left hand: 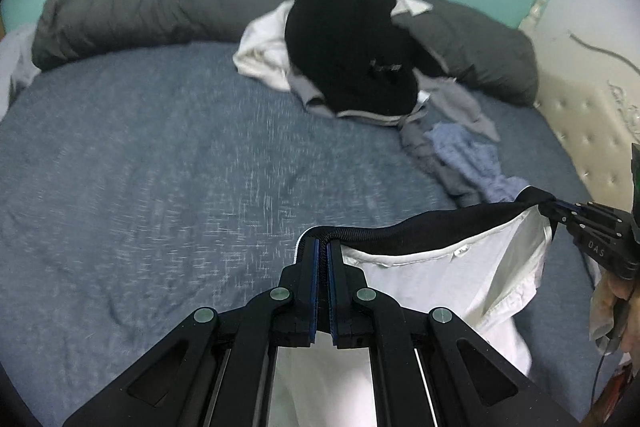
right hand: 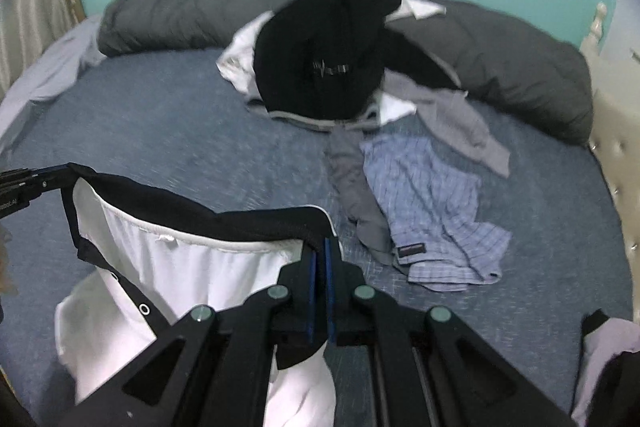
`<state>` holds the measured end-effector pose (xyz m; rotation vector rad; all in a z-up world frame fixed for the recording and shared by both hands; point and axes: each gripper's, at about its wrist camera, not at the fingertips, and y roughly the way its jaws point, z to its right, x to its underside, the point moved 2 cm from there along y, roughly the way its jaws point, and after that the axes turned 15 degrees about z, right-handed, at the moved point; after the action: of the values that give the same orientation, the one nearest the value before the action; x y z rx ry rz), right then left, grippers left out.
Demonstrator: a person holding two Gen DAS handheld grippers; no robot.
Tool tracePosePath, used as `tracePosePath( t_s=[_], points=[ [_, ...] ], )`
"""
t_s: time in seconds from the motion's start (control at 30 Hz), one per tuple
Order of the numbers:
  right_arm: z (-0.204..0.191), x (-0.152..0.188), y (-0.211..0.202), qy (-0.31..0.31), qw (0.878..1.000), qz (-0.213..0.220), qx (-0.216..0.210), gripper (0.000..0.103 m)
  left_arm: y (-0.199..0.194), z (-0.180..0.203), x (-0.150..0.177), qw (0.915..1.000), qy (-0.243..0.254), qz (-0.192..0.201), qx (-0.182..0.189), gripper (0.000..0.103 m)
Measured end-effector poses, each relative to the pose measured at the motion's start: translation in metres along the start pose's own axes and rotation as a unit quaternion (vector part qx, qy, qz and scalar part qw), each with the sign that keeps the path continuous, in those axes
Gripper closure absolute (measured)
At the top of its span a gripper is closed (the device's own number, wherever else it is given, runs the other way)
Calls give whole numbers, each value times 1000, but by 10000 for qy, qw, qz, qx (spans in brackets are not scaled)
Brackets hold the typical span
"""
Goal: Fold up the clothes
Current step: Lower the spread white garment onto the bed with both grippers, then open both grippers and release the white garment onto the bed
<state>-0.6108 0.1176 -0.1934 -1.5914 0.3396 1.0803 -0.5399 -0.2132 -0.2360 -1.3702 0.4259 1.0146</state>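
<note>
A white garment with a black waistband [left hand: 440, 271] hangs between my two grippers above the blue bedspread [left hand: 160, 167]. My left gripper [left hand: 323, 243] is shut on one end of the waistband. My right gripper [right hand: 321, 243] is shut on the other end and also shows at the right edge of the left wrist view [left hand: 560, 211]. The white garment [right hand: 192, 267] hangs below the stretched band, and my left gripper shows at the left edge of the right wrist view [right hand: 48, 175].
A pile of clothes lies at the back of the bed: a black garment [right hand: 320, 67], white and grey pieces, and a blue checked piece [right hand: 432, 207]. A rolled dark grey duvet [left hand: 140, 7] lines the teal wall. A cream tufted headboard [left hand: 592, 131] stands at the right.
</note>
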Motion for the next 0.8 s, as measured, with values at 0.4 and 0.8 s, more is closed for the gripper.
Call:
tracePosePath(
  t_s=[0.4,0.8],
  points=[
    [11,33,101,428,9979,-469,-141,99,102,-22,25,9984,-101,-556,7,99],
    [29,50,118,1639,9825,-620,-630,46,101,-42,32,9935,-936,-488,426,35]
  ],
)
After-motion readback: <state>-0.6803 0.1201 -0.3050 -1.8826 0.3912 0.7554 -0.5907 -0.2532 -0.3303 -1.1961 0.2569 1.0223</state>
